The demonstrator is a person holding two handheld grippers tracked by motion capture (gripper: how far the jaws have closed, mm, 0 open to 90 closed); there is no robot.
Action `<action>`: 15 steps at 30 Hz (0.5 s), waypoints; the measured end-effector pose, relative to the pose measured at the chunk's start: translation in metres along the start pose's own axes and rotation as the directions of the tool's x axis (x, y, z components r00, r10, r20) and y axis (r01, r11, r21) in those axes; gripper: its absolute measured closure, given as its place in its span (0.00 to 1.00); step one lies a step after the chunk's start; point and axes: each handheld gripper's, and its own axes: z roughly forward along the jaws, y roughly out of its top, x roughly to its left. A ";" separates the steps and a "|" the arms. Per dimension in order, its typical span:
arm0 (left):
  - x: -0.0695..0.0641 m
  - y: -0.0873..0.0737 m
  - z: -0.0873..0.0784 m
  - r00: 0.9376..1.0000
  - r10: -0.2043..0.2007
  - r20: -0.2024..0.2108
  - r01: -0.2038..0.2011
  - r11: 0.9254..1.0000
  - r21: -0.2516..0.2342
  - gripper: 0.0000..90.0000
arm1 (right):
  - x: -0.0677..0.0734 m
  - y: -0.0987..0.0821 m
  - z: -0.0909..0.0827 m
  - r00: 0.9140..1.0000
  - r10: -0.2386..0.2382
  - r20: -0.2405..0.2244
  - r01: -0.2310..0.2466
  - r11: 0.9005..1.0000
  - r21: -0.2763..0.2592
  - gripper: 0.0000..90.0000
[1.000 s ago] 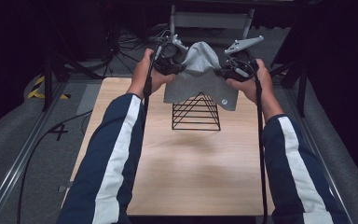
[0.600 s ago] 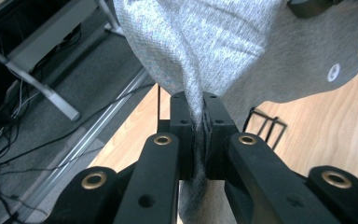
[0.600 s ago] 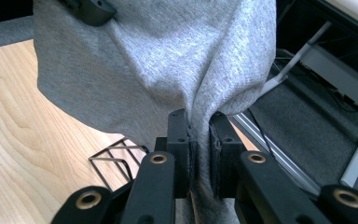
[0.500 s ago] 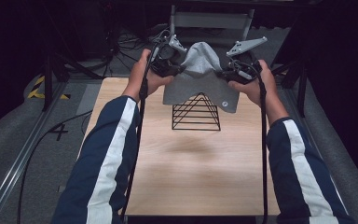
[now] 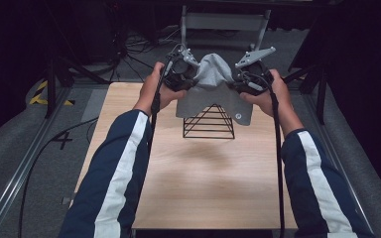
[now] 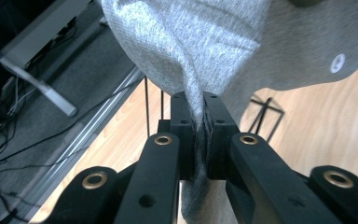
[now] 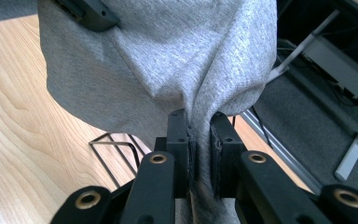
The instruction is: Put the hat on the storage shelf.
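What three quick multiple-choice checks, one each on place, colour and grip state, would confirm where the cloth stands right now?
1. Where is the grey cloth?
A. Flat on the table
B. Held up over the black wire rack
C. On the floor

2. What colour is the table top?
A. Light wood
B. White
C. Blue

3. How do the left gripper and right gripper stand?
A. Both open
B. One open
C. Both shut on the cloth

Answers: 1 B, its lower edge hangs at the rack's peak; 2 A, wood grain shows; 3 C, fabric is pinched between each pair of jaws.
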 end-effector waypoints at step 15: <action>-0.007 -0.035 0.043 0.998 -0.054 0.044 0.051 0.997 0.053 0.94 | 0.004 -0.040 0.040 0.998 0.054 -0.033 -0.051 0.997 0.061 0.90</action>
